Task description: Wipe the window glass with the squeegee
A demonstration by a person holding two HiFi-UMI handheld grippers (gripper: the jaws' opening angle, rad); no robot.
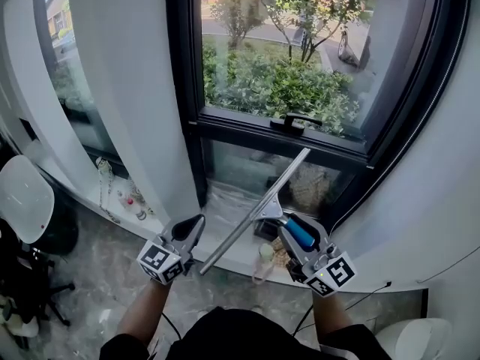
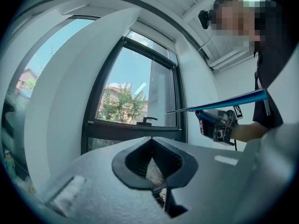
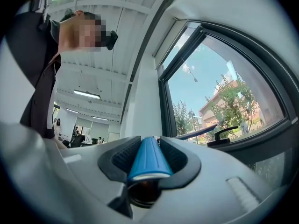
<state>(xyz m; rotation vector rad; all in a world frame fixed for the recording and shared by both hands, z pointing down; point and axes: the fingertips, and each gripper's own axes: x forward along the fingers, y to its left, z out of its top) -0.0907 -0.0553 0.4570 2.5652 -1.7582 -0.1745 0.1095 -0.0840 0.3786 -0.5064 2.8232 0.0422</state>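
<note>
The squeegee (image 1: pixel 255 211), blue-handled with a long metal blade, tilts diagonally. Its upper tip lies before the window glass (image 1: pixel 232 167), lower pane.

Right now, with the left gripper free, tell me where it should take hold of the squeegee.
Probably the lower end of the blade rail, coming from its left. The right gripper already clamps the blue handle, while the long thin rail slants down to just beside the left gripper. Its jaws are shut and empty, so open them first, then clamp across the rail's narrow width.

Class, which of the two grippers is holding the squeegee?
The right gripper: its jaws clamp the squeegee by its blue handle, while the left gripper is shut on nothing.
</note>
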